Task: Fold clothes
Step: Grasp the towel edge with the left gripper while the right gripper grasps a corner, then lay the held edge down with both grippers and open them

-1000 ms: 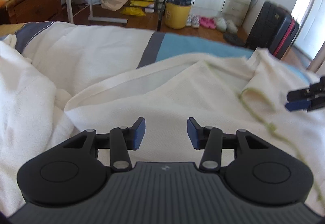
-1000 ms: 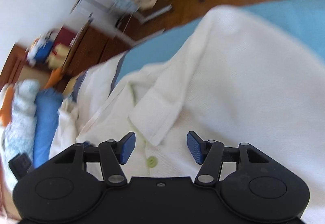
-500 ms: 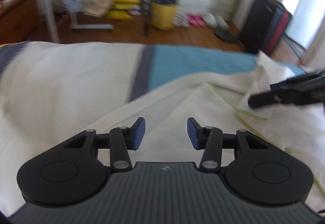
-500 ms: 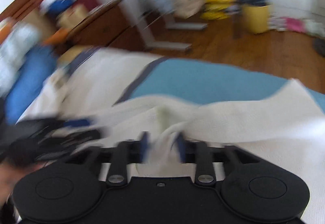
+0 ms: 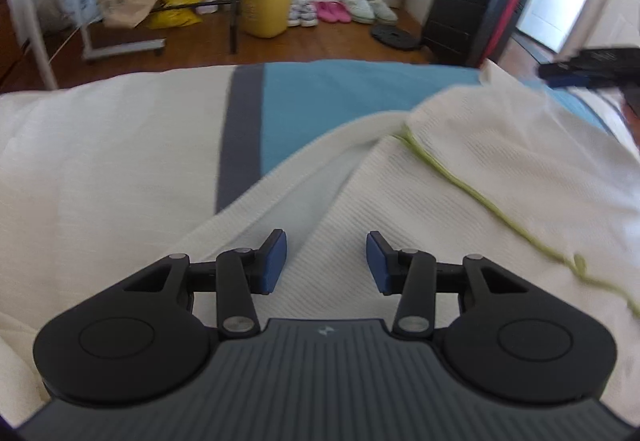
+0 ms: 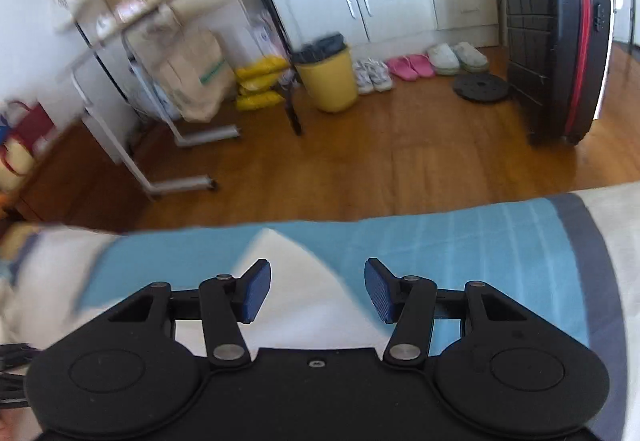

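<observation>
On the bed's (image 5: 120,169) far half, the left gripper (image 5: 326,261) hovers with jaws apart over the cream polo shirt (image 5: 460,209); closing here would likely bunch the smoothed knit. The shirt lies spread across the blue stripe, ribbed, green-stitched placket. The right gripper (image 6: 318,291), jaws apart, holds nothing above the shirt's corner (image 6: 280,253).
</observation>
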